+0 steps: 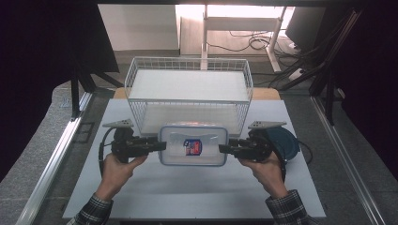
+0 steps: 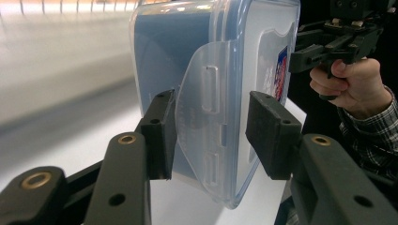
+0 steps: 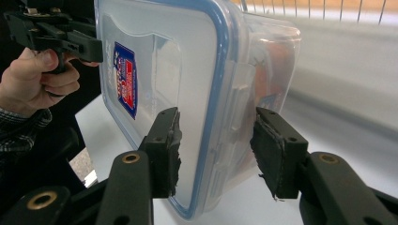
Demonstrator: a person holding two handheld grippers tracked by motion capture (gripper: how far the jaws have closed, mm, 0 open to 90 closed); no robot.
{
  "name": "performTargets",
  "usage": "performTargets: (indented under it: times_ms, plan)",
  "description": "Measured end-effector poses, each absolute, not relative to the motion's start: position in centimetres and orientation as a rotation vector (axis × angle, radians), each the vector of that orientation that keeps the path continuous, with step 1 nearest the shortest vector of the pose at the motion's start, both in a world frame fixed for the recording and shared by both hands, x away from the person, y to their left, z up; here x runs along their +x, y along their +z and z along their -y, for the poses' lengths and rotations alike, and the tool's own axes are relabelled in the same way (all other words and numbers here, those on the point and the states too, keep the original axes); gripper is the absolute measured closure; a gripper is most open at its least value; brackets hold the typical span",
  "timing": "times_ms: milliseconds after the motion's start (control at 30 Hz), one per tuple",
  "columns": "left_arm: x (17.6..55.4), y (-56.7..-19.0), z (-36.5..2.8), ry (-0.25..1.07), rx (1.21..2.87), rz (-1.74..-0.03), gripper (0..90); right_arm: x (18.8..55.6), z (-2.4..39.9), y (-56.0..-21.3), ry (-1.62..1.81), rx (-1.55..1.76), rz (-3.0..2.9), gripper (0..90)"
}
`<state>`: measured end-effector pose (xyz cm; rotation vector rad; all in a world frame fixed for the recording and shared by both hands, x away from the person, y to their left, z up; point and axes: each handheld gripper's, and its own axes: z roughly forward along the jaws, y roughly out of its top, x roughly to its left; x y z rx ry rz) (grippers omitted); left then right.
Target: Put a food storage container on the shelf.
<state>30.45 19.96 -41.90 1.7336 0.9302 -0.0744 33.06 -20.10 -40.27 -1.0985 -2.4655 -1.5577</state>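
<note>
Gripping the plastic container (image 1: 193,145) at both ends: left gripper (image 1: 157,146) clamping its side latch flap (image 2: 206,117), right gripper (image 1: 226,149) clamping the opposite end, in front of the wire basket (image 1: 136,77). Revealing the latch flap only up close.

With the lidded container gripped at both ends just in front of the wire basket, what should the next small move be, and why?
Probably carry the container a little forward toward the wire basket, kept level. The left gripper and right gripper each clamp one short end at its lid latch, so the hold looks balanced, and the basket stands directly behind it, with its tiers open.
</note>
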Motion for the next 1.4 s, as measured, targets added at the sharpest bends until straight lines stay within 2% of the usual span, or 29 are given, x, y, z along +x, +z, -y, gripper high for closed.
performTargets:
  times_ms: [667, 1400]
  plan:
    - [35.3, -36.2, -21.1, -0.027, 1.709, -0.907, 53.8, 37.8, 18.9, -34.4, -1.664, -1.091, 2.471, 52.5]
    - [40.3, -32.2, -22.6, 0.002, 1.685, -0.912, 53.7, 43.2, 17.3, -30.4, -1.729, -1.098, 2.446, 52.4]
